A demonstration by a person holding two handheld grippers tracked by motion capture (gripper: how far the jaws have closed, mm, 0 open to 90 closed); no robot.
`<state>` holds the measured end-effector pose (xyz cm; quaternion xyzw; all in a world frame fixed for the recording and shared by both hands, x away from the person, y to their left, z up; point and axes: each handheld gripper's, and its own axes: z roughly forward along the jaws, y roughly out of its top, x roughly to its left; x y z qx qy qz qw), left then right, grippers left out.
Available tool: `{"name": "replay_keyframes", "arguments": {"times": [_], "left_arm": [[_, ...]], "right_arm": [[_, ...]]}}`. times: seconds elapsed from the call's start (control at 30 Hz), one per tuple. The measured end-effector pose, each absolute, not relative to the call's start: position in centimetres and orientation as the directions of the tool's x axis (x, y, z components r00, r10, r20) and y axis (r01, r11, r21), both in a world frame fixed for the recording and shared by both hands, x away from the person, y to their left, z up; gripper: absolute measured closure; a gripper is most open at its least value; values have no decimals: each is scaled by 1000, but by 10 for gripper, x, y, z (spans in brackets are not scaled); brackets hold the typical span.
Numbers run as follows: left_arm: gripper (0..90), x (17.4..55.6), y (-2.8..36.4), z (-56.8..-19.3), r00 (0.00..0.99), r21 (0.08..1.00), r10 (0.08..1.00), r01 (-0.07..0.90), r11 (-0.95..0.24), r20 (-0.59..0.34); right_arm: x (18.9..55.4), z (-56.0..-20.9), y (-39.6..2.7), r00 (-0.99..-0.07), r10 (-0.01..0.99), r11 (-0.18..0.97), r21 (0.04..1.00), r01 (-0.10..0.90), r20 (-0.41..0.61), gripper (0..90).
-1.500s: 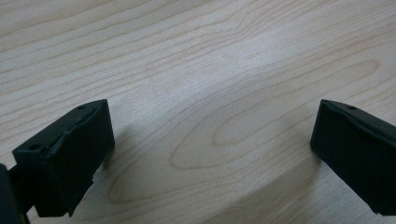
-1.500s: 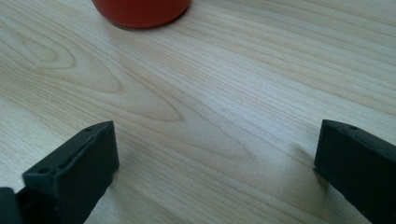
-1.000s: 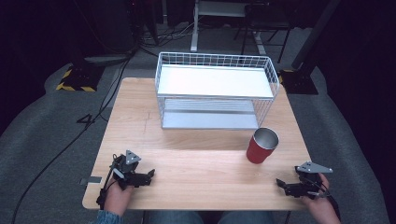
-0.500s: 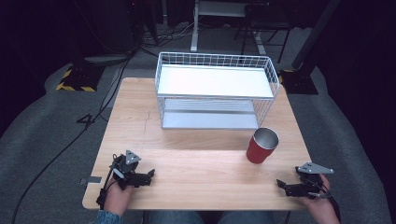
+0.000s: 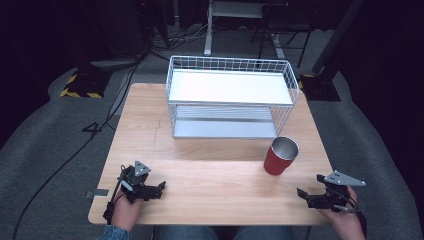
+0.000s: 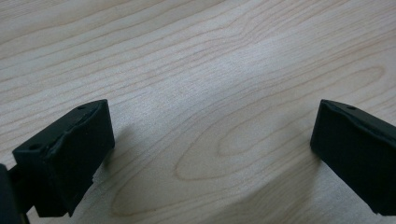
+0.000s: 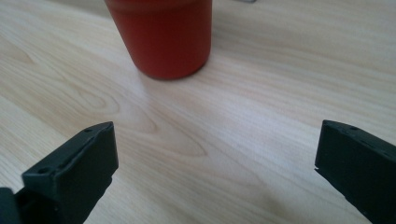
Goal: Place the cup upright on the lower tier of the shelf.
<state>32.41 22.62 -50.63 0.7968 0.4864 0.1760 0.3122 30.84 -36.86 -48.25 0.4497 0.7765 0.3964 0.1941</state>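
Both grippers are held low at the near edge of the wooden table, and each is seen with its jaws spread wide and nothing between them. By the right gripper, at the near right corner, the red cup is faced; the cup is seen just beyond the parted jaws in the right gripper view, near but untouched. The cup is stood upright on the right side of the table, its metal-lined mouth open upward, just in front of the near right corner of the white wire basket. The basket is set at the far middle of the table, with a white shelf across its top and a lower tray beneath. The left gripper is held at the near left, well apart from the cup, and bare wood grain is seen between its jaws.
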Motion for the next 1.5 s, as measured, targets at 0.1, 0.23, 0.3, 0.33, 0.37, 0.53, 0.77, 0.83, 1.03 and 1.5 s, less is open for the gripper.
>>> {"name": "replay_keyframes", "arguments": {"times": [0.1, 0.23, 0.3, 0.33, 0.37, 0.53, 0.77, 0.83, 1.03, 1.5], "left_arm": [[2, 324, 226, -506, 465, 669, 885, 665, -332, -23], [2, 324, 226, -506, 465, 669, 885, 665, -332, -23], [1, 324, 226, -506, 465, 669, 885, 665, -332, -23], [1, 324, 226, -506, 465, 669, 885, 665, -332, -23], [1, 324, 226, -506, 465, 669, 885, 665, -332, -23], [1, 324, 226, -506, 465, 669, 885, 665, -331, -24], [1, 324, 226, -506, 465, 669, 885, 665, -331, -24], [1, 324, 226, -506, 465, 669, 885, 665, -332, -24], [0, 325, 226, -506, 467, 668, 884, 665, -334, -23], [0, 324, 226, -506, 467, 668, 884, 665, -334, -23]], "right_arm": [[309, -478, -366, -524, 850, 272, 810, 519, 51, 0], [310, -472, -360, -533, 844, 257, 832, 492, 54, 0], [312, -470, -356, -538, 841, 249, 845, 473, 53, 0], [313, -468, -354, -539, 840, 242, 852, 464, 55, 0], [314, -467, -352, -539, 840, 234, 856, 461, 61, 0], [321, -465, -339, -561, 826, 236, 870, 433, 55, 0], [331, -467, -322, -574, 818, 251, 871, 422, 42, 0], [337, -469, -315, -580, 814, 267, 870, 413, 25, 0], [347, -473, -302, -583, 812, 275, 867, 415, 22, 0], [370, -491, -290, -544, 837, 235, 860, 452, 57, 0]]}}
